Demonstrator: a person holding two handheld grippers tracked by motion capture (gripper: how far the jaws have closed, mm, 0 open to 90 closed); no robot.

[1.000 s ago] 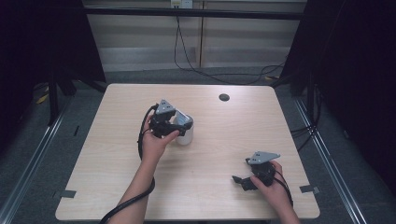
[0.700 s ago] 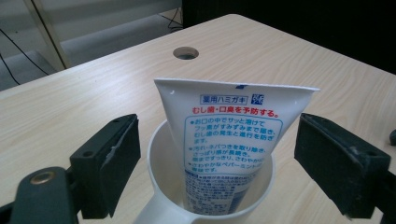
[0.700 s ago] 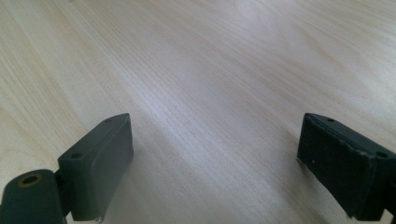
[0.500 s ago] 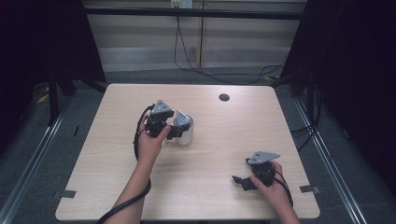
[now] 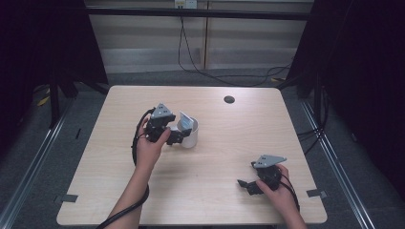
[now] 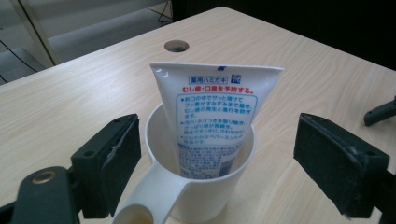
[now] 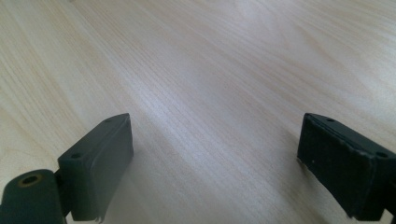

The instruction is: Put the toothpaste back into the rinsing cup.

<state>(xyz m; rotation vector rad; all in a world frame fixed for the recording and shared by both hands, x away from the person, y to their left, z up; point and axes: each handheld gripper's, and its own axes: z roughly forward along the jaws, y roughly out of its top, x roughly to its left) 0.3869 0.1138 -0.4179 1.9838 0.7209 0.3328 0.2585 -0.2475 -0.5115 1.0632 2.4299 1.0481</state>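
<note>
A white cup point(image 5: 190, 137) with a handle stands left of the table's centre. A white toothpaste tube point(image 5: 185, 121) with blue and red print stands upright inside it. My left gripper point(image 5: 175, 136) is at the cup's left side and is open. In the left gripper view the jaws flank the cup point(image 6: 205, 186) without touching it, its handle points toward the camera, and the tube point(image 6: 215, 121) rises between them. My right gripper point(image 5: 247, 184) rests low at the front right, open. Bare wood lies between its jaws in the right gripper view point(image 7: 215, 149).
The light wooden table point(image 5: 239, 138) has a round cable hole point(image 5: 229, 99) near its far edge. Black frames and cables stand behind it, and metal floor rails run along both sides. A tip of the right gripper point(image 6: 380, 112) shows at the edge of the left gripper view.
My left gripper has drawn back slightly to the left and toward the person, away from the cup. The cup, tube and right gripper have stayed put.
</note>
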